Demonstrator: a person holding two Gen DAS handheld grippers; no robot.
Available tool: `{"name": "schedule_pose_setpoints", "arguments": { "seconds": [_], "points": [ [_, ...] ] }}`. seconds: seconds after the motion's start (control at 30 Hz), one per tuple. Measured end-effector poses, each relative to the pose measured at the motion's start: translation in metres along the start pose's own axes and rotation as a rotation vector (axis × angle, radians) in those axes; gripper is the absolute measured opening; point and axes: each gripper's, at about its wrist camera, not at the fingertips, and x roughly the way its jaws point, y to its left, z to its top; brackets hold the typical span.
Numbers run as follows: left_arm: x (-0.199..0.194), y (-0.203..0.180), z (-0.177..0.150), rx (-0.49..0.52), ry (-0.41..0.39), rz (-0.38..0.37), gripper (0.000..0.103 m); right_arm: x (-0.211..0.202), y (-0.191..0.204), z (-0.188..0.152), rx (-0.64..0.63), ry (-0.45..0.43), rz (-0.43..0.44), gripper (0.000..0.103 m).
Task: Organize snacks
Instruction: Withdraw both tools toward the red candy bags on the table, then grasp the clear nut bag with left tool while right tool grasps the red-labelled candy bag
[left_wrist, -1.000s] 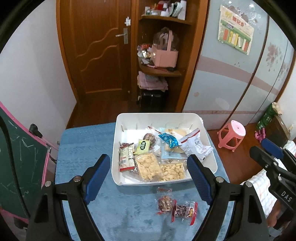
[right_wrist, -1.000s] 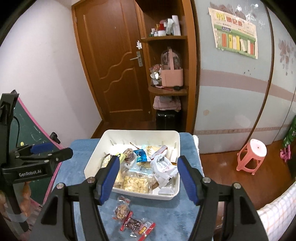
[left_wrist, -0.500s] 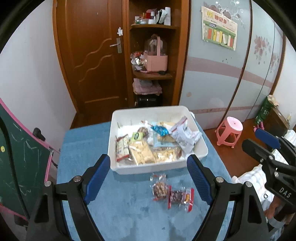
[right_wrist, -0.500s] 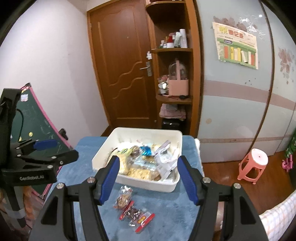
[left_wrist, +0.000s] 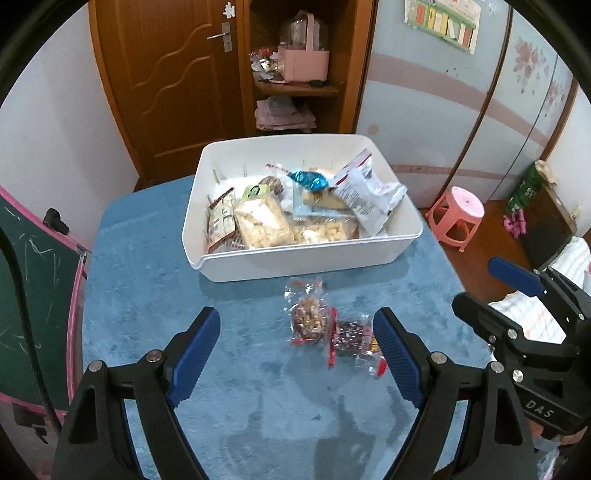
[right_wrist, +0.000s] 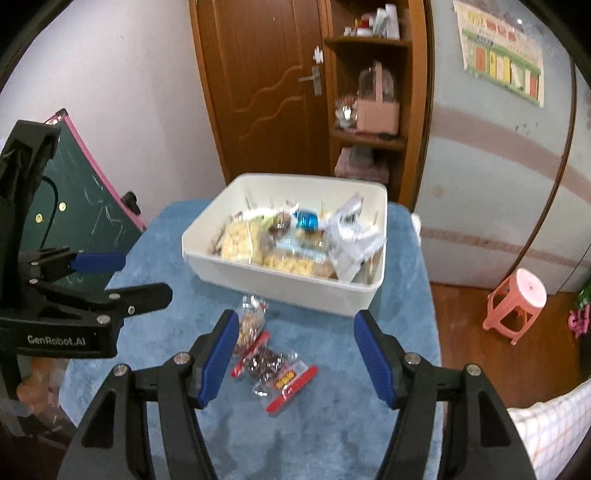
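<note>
- Your left gripper (left_wrist: 297, 354) tilts down over the blue cloth (left_wrist: 155, 295), jaws wide apart and empty.
- Your right gripper (right_wrist: 291, 352) matches, empty above two loose snack packets (right_wrist: 273, 365).
- Its side reads "DAS"; the left's "GenRobot.AI".
- The white bin (left_wrist: 295, 254) beyond holds more snacks.

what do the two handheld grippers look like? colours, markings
Both alike: black plastic frames with silver screws, two fingers each with ribbed blue pads. The left gripper carries white "GenRobot.AI" lettering on its side; the right gripper shows "DAS". No cables or sleeves are clearly visible.
</note>
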Motion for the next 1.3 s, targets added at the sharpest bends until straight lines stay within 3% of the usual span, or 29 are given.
{"name": "schedule_pose_setpoints", "arguments": {
  "seconds": [0.2, 0.37, 0.57, 0.97, 1.13, 1.17, 1.2, 1.3],
  "points": [
    [0.039, 0.006, -0.007, -0.025, 0.080, 0.006, 0.084, 0.027, -0.008, -0.015, 0.003, 0.069, 0.065, 0.065],
    [0.073, 0.009, -0.015, -0.003, 0.146, -0.007, 0.084, 0.066, -0.017, -0.032, 0.006, 0.182, 0.105, 0.065],
    [0.110, 0.012, -0.021, 0.021, 0.222, -0.029, 0.084, 0.097, -0.004, -0.052, -0.156, 0.243, 0.121, 0.065],
    [0.138, 0.025, -0.015, 0.049, 0.257, -0.010, 0.084, 0.152, 0.034, -0.062, -0.354, 0.333, 0.239, 0.066],
    [0.149, 0.033, -0.015, 0.039, 0.281, -0.030, 0.084, 0.161, 0.044, -0.064, -0.438, 0.304, 0.245, 0.071],
    [0.152, 0.033, -0.015, 0.037, 0.286, -0.035, 0.084, 0.162, 0.043, -0.064, -0.433, 0.306, 0.253, 0.070],
    [0.154, 0.034, -0.015, 0.036, 0.291, -0.040, 0.084, 0.164, 0.042, -0.065, -0.429, 0.322, 0.247, 0.052],
    [0.161, 0.032, -0.014, 0.034, 0.304, -0.065, 0.084, 0.162, 0.034, -0.064, -0.410, 0.324, 0.223, 0.047]
  ]
}}
